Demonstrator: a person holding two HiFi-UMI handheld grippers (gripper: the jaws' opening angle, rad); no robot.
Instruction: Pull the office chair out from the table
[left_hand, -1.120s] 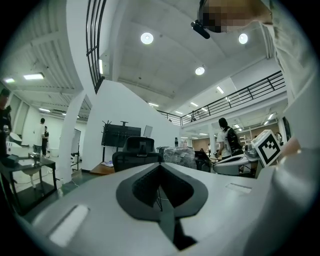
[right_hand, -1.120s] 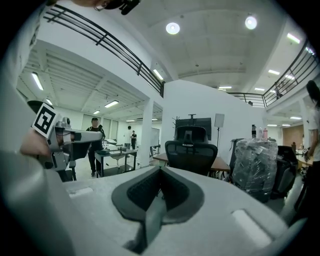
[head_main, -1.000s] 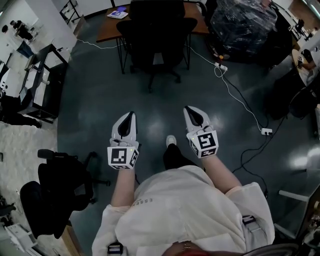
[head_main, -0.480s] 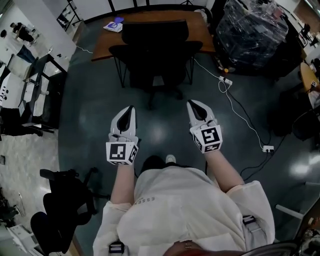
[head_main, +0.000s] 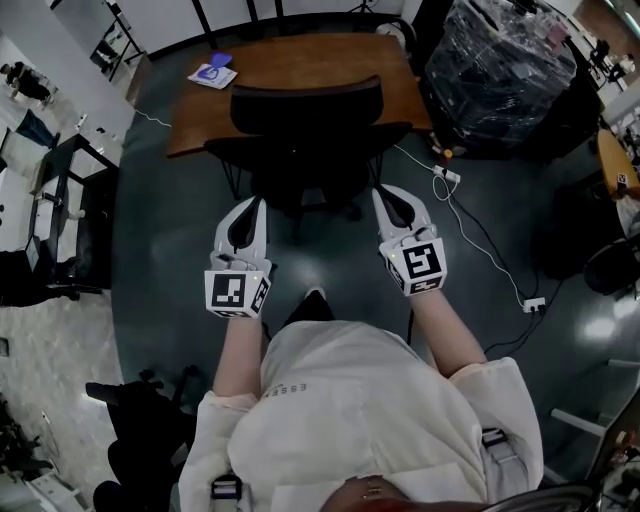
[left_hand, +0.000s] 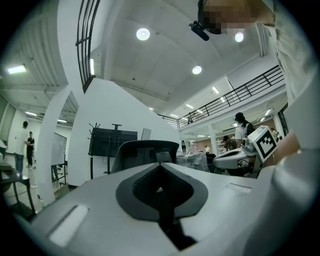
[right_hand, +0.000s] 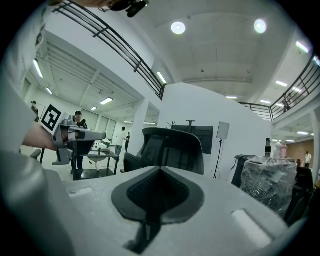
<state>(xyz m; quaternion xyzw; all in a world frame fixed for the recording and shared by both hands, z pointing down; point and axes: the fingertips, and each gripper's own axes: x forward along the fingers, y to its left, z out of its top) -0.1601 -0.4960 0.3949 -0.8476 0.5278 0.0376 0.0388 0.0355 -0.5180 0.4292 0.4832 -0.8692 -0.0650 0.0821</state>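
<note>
A black office chair (head_main: 305, 135) stands pushed up to a brown wooden table (head_main: 300, 55), its backrest toward me. My left gripper (head_main: 258, 204) is shut and empty, its tip just short of the chair's left side. Level with it, my right gripper (head_main: 386, 194) is also shut and empty, near the chair's right armrest. Neither touches the chair. In the left gripper view the chair's backrest (left_hand: 145, 152) rises just beyond the closed jaws of the left gripper (left_hand: 159, 166). In the right gripper view the chair (right_hand: 172, 150) stands a little beyond the right gripper (right_hand: 161, 171).
A plastic-wrapped pallet load (head_main: 495, 60) stands right of the table. A white cable with a power strip (head_main: 446, 176) trails over the dark floor on the right. A booklet (head_main: 212, 75) lies on the table's left corner. Another black chair (head_main: 140, 440) stands at lower left.
The person has walked toward the table, so the chair and table have come nearer. Both grippers moved forward with them, side by side, and stayed shut.
</note>
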